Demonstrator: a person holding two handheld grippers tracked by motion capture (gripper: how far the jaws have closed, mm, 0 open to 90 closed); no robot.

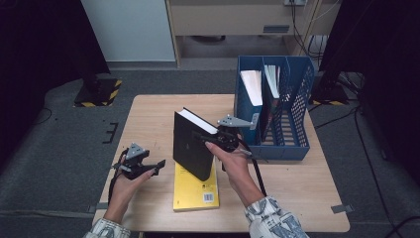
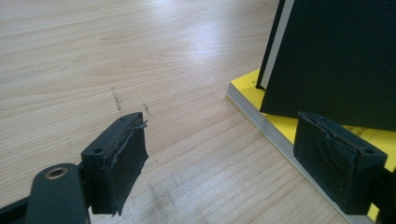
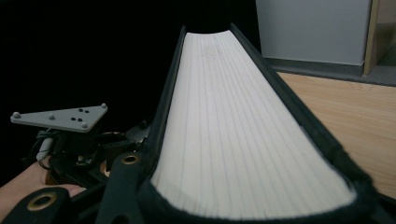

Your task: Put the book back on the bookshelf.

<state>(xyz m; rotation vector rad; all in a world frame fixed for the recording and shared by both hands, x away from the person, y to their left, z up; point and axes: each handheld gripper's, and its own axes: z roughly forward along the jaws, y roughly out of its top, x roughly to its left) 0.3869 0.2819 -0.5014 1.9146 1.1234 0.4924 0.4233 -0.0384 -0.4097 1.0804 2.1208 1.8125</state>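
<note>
A black hardcover book point(image 1: 190, 146) is lifted off the table and tilted, its white page edge point(image 3: 224, 126) running away from the camera in the right gripper view. My right gripper point(image 1: 208, 139) is shut on its right edge. Under it, a yellow book point(image 1: 195, 191) lies flat on the wooden table point(image 1: 148, 114). My left gripper point(image 1: 157, 167) hovers open just left of the yellow book and holds nothing. In the left gripper view its gripper point(image 2: 229, 163) stands wide, with the yellow book point(image 2: 247, 91) and the black book point(image 2: 336, 56) ahead on the right.
A blue file rack point(image 1: 297, 106) with papers and books upright in it stands at the table's back right, close behind the right gripper. Bare tabletop lies to the left and along the front right. Dark stands flank the table on the floor.
</note>
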